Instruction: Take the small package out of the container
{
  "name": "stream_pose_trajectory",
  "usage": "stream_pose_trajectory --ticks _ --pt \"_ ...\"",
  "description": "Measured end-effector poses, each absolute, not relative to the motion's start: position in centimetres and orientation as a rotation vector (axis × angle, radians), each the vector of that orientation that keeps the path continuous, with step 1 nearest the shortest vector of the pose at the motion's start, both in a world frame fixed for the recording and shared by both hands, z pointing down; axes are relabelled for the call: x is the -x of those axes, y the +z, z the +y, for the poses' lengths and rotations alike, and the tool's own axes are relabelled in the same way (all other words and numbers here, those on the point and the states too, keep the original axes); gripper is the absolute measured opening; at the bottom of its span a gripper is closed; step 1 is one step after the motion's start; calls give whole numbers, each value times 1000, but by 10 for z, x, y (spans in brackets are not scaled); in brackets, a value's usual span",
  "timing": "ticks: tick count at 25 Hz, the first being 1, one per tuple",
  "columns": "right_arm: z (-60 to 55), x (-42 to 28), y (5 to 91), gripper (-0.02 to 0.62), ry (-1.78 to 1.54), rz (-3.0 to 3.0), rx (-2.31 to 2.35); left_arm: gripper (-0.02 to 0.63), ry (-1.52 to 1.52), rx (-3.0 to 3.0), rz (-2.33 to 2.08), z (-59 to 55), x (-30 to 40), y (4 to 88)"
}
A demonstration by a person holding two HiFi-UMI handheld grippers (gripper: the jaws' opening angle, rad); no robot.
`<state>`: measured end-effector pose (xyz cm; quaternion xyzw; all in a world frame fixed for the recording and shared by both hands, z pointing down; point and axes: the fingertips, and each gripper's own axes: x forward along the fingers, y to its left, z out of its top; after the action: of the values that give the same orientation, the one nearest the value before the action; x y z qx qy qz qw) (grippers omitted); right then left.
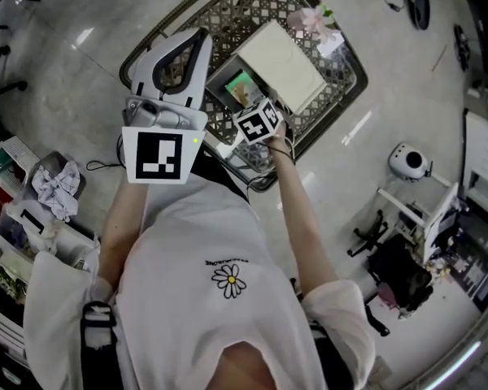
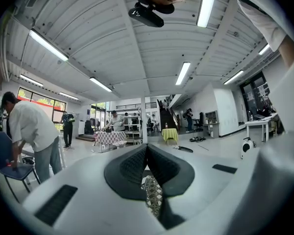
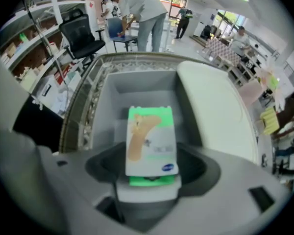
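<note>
The small package (image 3: 149,141) is a white and green pack with a plaster printed on it. My right gripper (image 3: 151,169) is shut on its near end and holds it over the grey bin (image 3: 137,89) inside the lattice basket (image 1: 342,96). In the head view the package (image 1: 242,88) shows just beyond the right gripper (image 1: 250,108), over the basket. A large white flat box (image 1: 281,63) lies in the basket beside it. My left gripper (image 1: 197,41) is held over the basket's left side, its jaws shut with nothing between them. In the left gripper view it (image 2: 146,150) points out across the room.
The basket stands on a pale shiny floor. A pink flower (image 1: 313,21) lies at its far rim. A crumpled cloth (image 1: 57,187) and shelves are at the left, and a white round device (image 1: 409,161) at the right. A person (image 3: 142,9) bends over a chair beyond the basket.
</note>
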<state>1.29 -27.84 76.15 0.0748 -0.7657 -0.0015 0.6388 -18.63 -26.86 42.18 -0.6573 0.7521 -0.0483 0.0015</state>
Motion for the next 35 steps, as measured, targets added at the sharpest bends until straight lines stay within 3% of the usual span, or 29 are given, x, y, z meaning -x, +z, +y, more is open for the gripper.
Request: stream_pose_trajectory --ticks 26,35 --pt "-278 -10 765 319 10 -1626 -141 23 -140 2022 2390 -250 187 414" --pt "-300 55 686 319 -117 -1840 -209 23 -125 1986 2322 -257 185 377"
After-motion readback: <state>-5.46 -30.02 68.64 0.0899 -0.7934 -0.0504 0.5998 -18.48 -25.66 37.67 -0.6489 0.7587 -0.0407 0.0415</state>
